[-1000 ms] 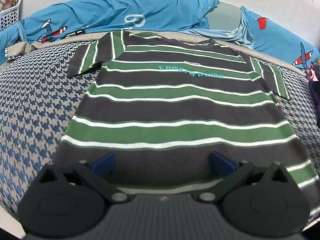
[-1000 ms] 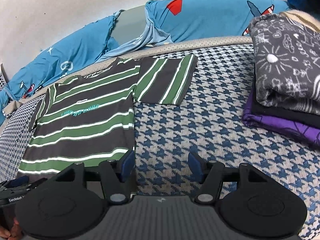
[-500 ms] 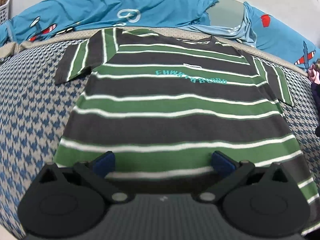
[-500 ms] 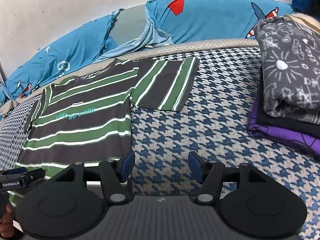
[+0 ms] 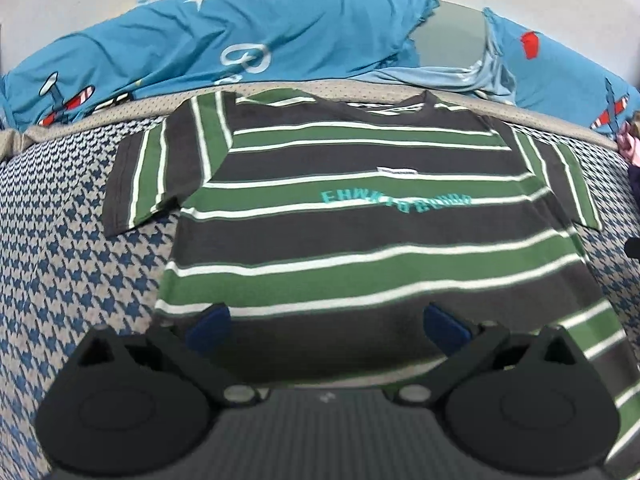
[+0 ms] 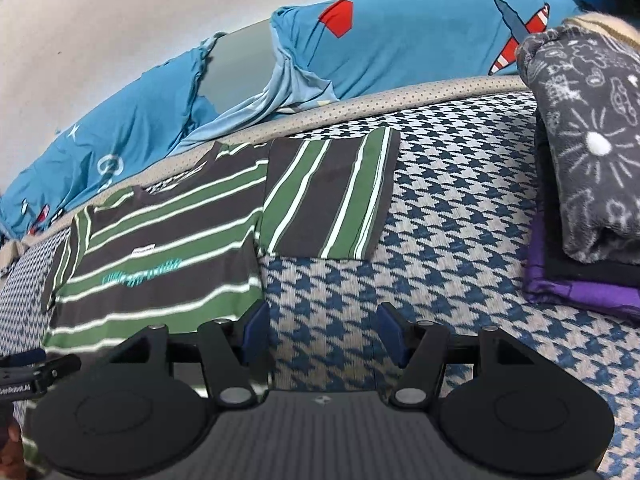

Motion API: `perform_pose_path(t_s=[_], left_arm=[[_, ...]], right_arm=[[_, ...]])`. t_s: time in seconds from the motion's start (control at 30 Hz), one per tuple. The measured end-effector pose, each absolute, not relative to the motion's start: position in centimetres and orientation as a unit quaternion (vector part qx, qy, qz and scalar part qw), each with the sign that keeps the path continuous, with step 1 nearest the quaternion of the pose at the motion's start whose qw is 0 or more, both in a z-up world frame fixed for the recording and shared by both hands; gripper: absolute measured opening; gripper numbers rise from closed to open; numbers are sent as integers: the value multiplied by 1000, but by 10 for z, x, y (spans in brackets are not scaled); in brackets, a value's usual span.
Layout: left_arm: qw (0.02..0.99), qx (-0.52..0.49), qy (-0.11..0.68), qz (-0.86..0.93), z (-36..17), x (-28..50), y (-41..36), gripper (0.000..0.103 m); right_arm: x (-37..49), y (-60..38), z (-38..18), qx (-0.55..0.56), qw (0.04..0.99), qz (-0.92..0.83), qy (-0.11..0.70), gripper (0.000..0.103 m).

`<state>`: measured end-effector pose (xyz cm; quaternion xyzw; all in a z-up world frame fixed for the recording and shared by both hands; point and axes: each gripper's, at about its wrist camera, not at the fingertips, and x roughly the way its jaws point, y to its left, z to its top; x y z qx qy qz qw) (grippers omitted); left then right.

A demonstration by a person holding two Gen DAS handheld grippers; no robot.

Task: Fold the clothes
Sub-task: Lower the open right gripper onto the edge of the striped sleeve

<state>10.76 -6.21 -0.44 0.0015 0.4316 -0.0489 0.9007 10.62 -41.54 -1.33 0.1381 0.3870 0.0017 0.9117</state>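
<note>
On the houndstooth bed cover (image 6: 460,216) the striped T-shirt (image 5: 360,220) lies flat beneath both gaping, empty tongs.

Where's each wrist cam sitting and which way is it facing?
Left wrist: over the shirt's hem end, looking up the striped T-shirt toward the blue bedding; open left hand-held gripper shows.
Right wrist: off the shirt's side, over the houndstooth cover; open right hand-held gripper shows.
Shared: shirt, bedding, cover.
</note>
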Motion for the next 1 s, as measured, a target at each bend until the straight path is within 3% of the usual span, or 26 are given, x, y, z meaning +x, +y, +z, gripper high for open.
perform_pose_path(t_s=[0.73, 1.0], left_arm=[[895, -54, 440, -40, -9, 159, -24, 103], [891, -53, 452, -11, -16, 171, -14, 103]], right_arm=[[184, -418, -30, 177, 912, -112, 354, 58], [201, -405, -34, 133, 921, -126, 344, 59]])
